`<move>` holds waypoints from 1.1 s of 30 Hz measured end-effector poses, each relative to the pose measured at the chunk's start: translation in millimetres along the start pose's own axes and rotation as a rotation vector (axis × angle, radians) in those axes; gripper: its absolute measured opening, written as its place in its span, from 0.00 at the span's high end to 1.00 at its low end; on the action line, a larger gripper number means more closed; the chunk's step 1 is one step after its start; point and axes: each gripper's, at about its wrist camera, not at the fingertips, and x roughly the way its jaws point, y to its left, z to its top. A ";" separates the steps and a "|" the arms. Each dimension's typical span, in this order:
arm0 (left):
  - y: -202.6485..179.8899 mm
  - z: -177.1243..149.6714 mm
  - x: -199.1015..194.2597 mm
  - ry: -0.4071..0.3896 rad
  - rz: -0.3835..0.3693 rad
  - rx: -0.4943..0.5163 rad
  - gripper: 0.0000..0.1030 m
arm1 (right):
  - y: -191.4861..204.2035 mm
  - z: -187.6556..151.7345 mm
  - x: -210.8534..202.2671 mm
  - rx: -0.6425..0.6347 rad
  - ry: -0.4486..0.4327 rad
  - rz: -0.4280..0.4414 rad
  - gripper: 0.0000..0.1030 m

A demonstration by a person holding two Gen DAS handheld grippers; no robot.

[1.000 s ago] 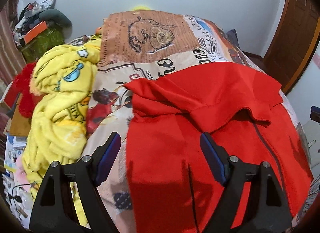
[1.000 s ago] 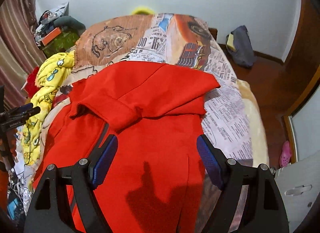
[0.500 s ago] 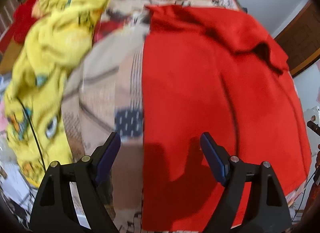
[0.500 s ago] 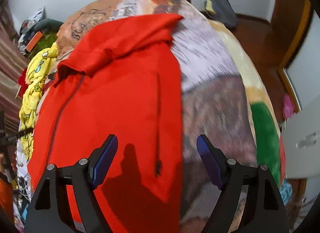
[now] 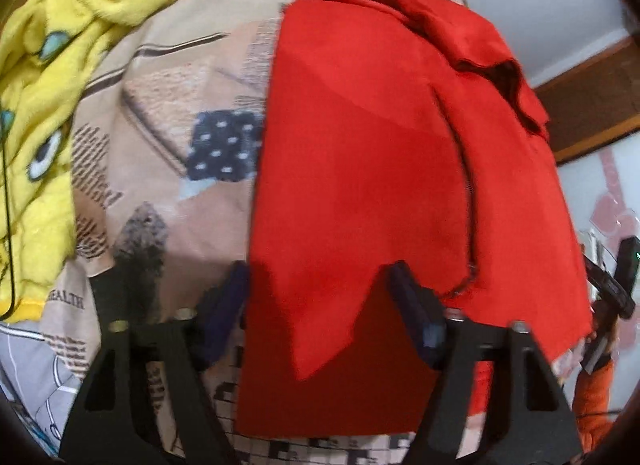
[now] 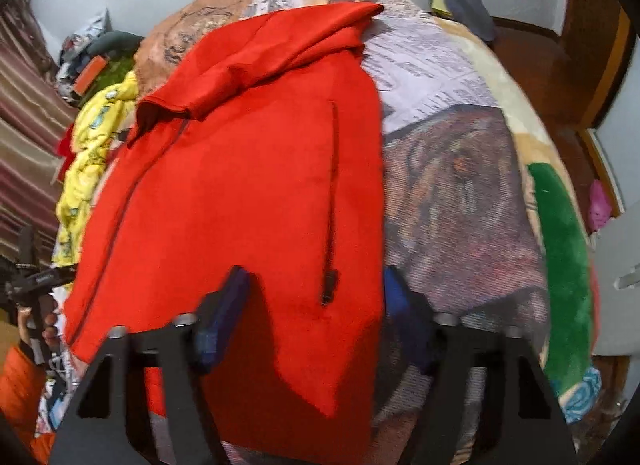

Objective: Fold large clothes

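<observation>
A red hooded jacket (image 5: 360, 145) lies spread flat on the bed, hood at the far end and hem toward me. My left gripper (image 5: 320, 301) hovers low over the hem's left corner. Its jaws are closing, with the red cloth lying between them, and the pads do not pinch it. In the right wrist view the same jacket (image 6: 248, 169) shows a dark pocket zip (image 6: 330, 281). My right gripper (image 6: 316, 305) sits over the hem's right corner. Its jaws are also closing with red fabric between them, and the pads stay apart from it.
A yellow plush blanket (image 5: 48, 85) is heaped left of the jacket. The newspaper-print bedcover (image 6: 460, 193) runs to the bed's right edge, with wooden floor beyond. An orange sleeve (image 5: 592, 397) shows at the frame's right edge. Clutter stands by the far-left wall.
Both grippers have dropped and tilted down from over the jacket's middle to its near hem corners. Both pairs of jaws have narrowed around the red cloth.
</observation>
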 end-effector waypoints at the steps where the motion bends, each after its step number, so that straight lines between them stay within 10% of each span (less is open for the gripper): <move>1: -2.8 -0.3 -0.5 0.007 -0.024 0.005 0.57 | 0.6 0.0 1.0 -0.003 0.001 0.008 0.53; 6: -16.2 5.9 -6.1 0.012 -0.033 0.036 0.94 | 6.2 5.5 2.4 -0.007 0.018 0.054 0.84; 18: -68.2 55.1 -72.5 -0.212 0.004 0.152 0.97 | 31.2 37.8 -26.3 -0.119 -0.120 0.059 0.86; 33: -113.6 184.6 -103.1 -0.453 0.024 0.214 0.97 | 42.2 169.0 -31.4 -0.142 -0.327 0.053 0.93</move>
